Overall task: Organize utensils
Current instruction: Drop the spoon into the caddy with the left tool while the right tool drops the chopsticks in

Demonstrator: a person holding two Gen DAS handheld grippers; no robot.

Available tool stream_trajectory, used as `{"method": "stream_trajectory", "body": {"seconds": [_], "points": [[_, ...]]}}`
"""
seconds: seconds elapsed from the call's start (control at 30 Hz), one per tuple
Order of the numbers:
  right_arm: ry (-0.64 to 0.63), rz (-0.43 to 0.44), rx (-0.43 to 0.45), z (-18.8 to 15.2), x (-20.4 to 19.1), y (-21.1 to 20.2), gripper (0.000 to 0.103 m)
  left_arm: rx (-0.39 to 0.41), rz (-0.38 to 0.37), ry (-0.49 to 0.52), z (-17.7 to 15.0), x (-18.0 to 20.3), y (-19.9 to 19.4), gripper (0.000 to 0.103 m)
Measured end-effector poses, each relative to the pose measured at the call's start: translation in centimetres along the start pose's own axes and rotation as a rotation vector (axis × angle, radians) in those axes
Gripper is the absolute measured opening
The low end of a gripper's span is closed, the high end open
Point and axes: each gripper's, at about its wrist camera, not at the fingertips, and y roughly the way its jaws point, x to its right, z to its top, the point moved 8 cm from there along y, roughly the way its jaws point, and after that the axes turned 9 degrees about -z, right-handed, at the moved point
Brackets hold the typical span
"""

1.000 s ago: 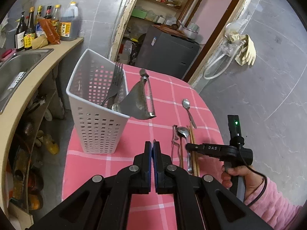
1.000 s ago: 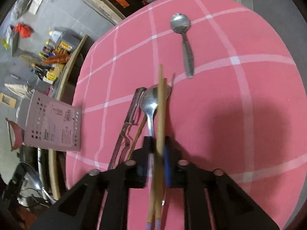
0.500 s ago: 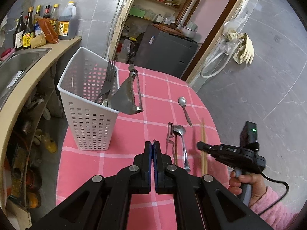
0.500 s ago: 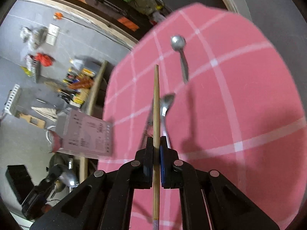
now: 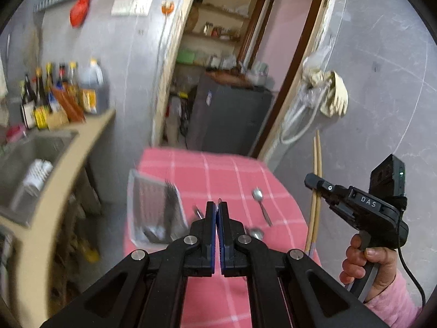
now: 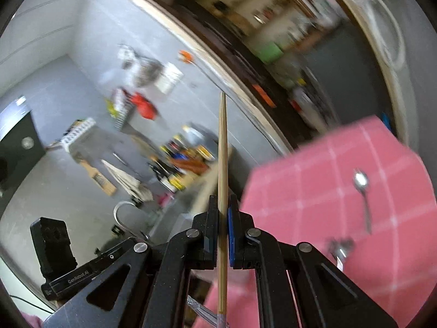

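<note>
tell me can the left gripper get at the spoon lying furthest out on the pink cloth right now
Probably yes. The left gripper is empty with its jaws shut, and the spoon lies in the open on the cloth, nothing over it. The jaws would have to open first and come down.

Both wrist views look down over the pink table (image 5: 232, 169), high above

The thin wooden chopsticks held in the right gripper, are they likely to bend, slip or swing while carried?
The thin wooden chopsticks look straight above and below the right gripper, so they are probably stiff. They seem light. The clamp sits low on their length, so the long upper part might pivot or slide between the smooth pads.
</note>
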Motion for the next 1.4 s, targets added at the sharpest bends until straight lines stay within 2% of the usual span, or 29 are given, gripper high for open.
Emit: {"method": "stream_trajectory", "body": {"seconds": [0.17,0.3,0.43,0.57,0.73,0.9,1.1,1.2,1.4], "points": [[-0.056,0.066,0.082,2.7,-5.0,1.7,0.005,0.089,0.087,0.049,4.6,-1.9,-2.9,0.002],[-0.089,0.112,0.177,4.4,-8.0,3.7,0.005,0.128,0.171,0.081,6.7,-3.8,-4.1,0.002],[-0.111,0.143,0.226,5.1,-9.6,5.8,0.005,0.156,0.270,0.121,7.9,-5.6,-4.6,0.002],[-0.148,0.180,0.227,4.4,-10.3,8.5,0.005,0.166,0.366,0.179,8.1,-6.3,-3.4,0.002],[-0.197,0.246,0.160,1.8,-9.7,12.3,0.005,0.147,0.440,0.229,7.2,-7.1,-0.8,0.002],[-0.226,0.281,0.117,-0.6,-9.5,13.8,0.005,0.120,0.454,0.183,5.2,-8.2,1.0,0.002],[-0.255,0.275,0.064,-2.9,-8.8,14.6,0.006,0.106,0.412,0.125,2.8,-8.6,2.3,0.003],[-0.268,0.276,0.038,-3.6,-8.4,14.4,0.006,0.098,0.376,0.087,2.1,-8.5,2.6,0.003],[-0.303,0.247,-0.013,-4.7,-8.3,14.1,0.006,0.100,0.240,-0.047,1.0,-8.8,2.8,0.006]]}}
